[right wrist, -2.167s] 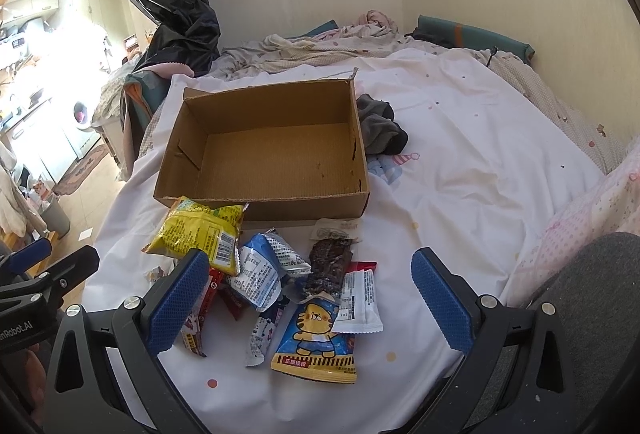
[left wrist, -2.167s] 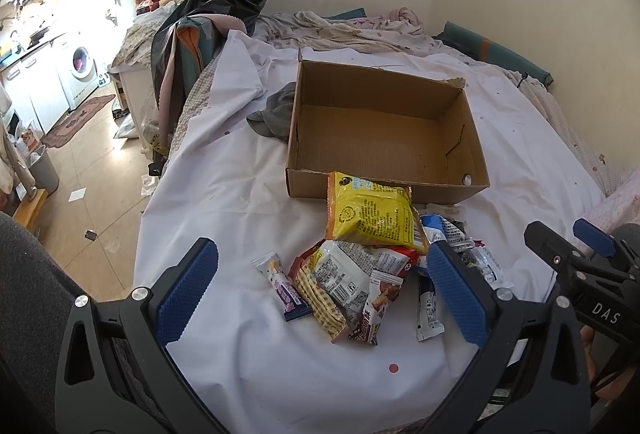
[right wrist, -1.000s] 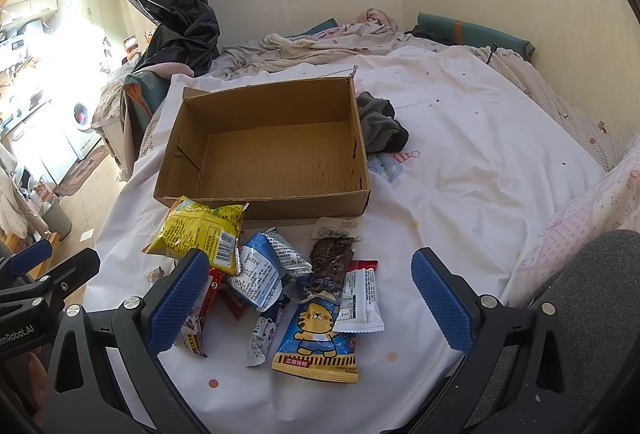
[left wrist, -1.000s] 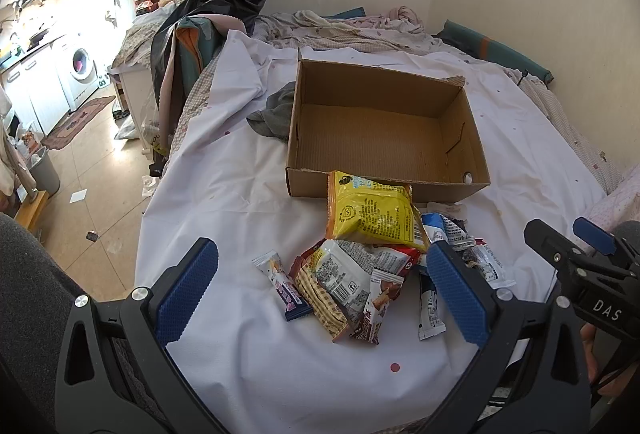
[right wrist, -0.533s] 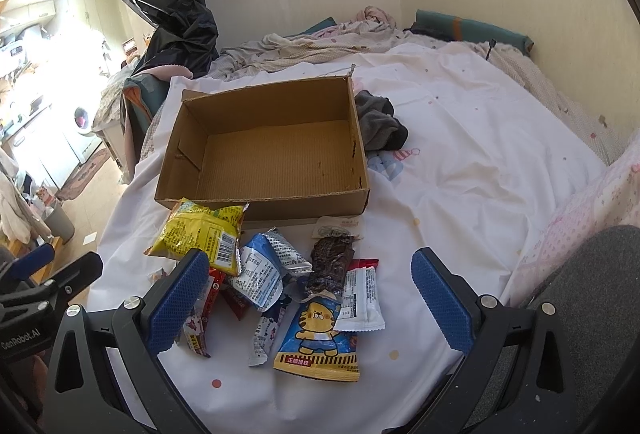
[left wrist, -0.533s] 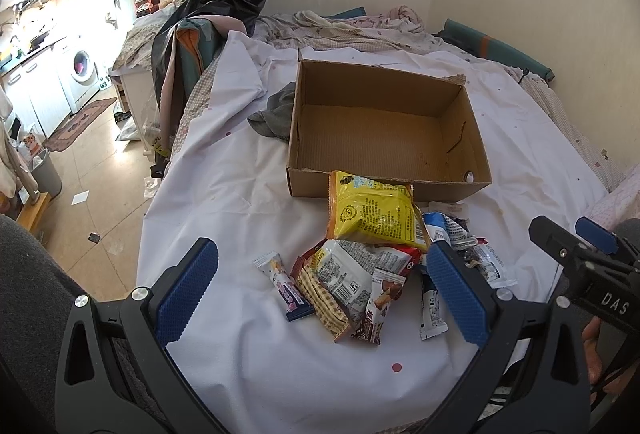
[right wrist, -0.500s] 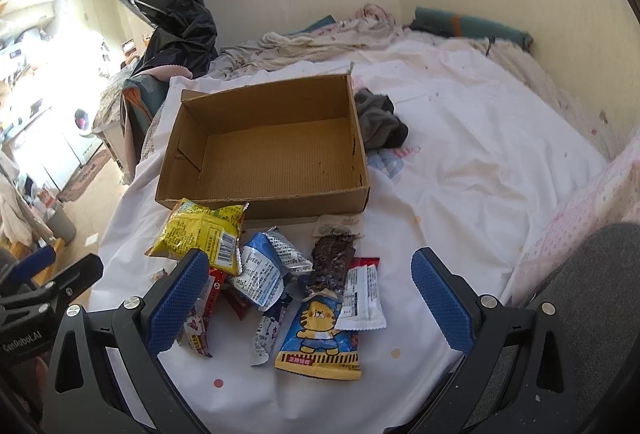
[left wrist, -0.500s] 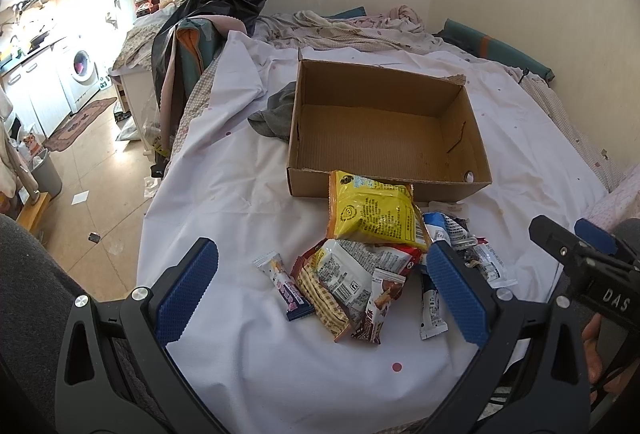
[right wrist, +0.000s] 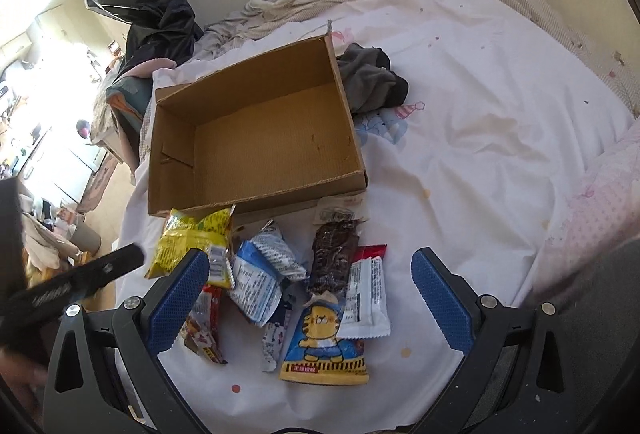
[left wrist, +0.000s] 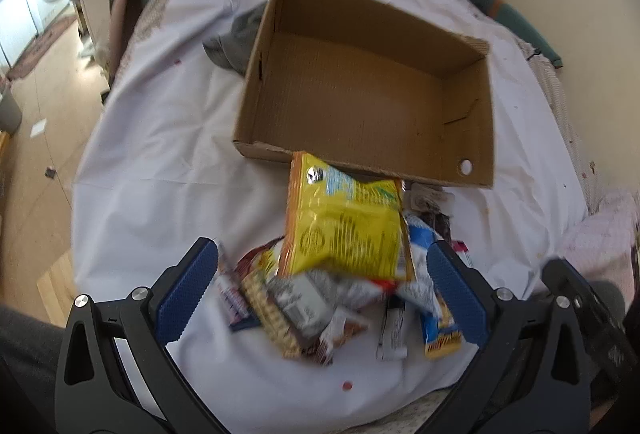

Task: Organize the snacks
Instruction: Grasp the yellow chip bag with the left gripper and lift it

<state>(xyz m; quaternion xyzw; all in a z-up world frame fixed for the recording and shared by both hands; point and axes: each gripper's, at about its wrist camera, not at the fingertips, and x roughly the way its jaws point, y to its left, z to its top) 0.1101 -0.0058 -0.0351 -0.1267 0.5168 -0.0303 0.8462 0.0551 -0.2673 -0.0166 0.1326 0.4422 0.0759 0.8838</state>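
Sitting empty beyond both sets of jaws, the cardboard box shows nothing is sorted; every snack lies heaped on the bed sheet. Left gripper and right gripper hover spread wide, holding nothing. Only the right view shows the tiger packet sharply; the left is blurred, probably from motion.

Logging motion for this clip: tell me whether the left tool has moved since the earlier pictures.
Yes. The left tool has gone forward and down toward the snack pile: against the cardboard box, the yellow packet now looms larger between its open blue pads.
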